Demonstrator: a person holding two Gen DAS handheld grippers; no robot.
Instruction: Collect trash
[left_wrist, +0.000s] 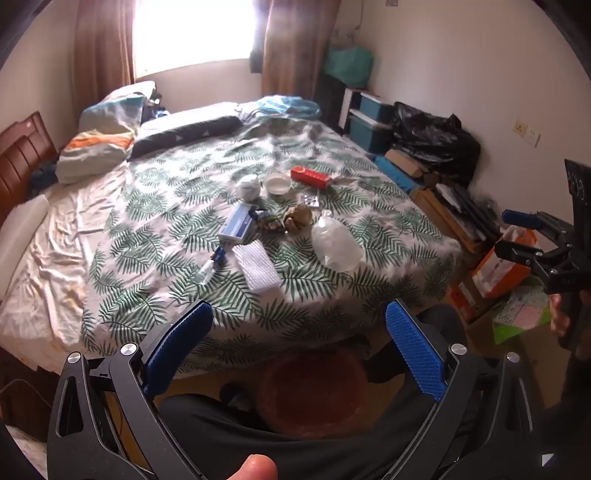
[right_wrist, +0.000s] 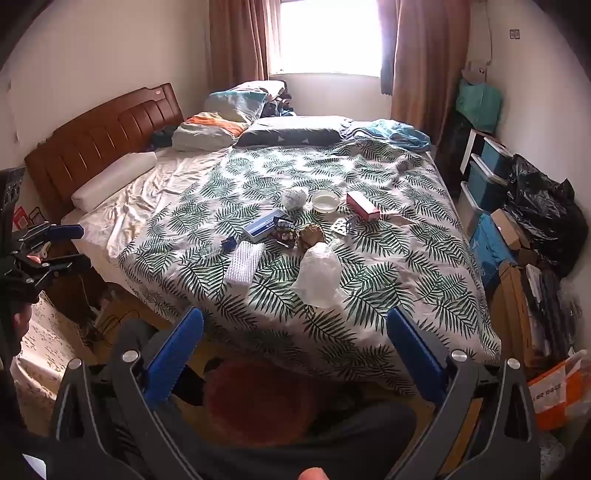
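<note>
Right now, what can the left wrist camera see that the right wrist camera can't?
Only the left wrist view shows the small bottle lying near the bubble wrap, and the wall sockets. Only the right wrist view shows the whole headboard and the long white pillow below it. Both show the leaf-print bed cover with the trash on it: the red box, the white bowl, the blue box and the clear bag. Both also show the black bag by the wall, and each view catches the other gripper, open and empty.
</note>
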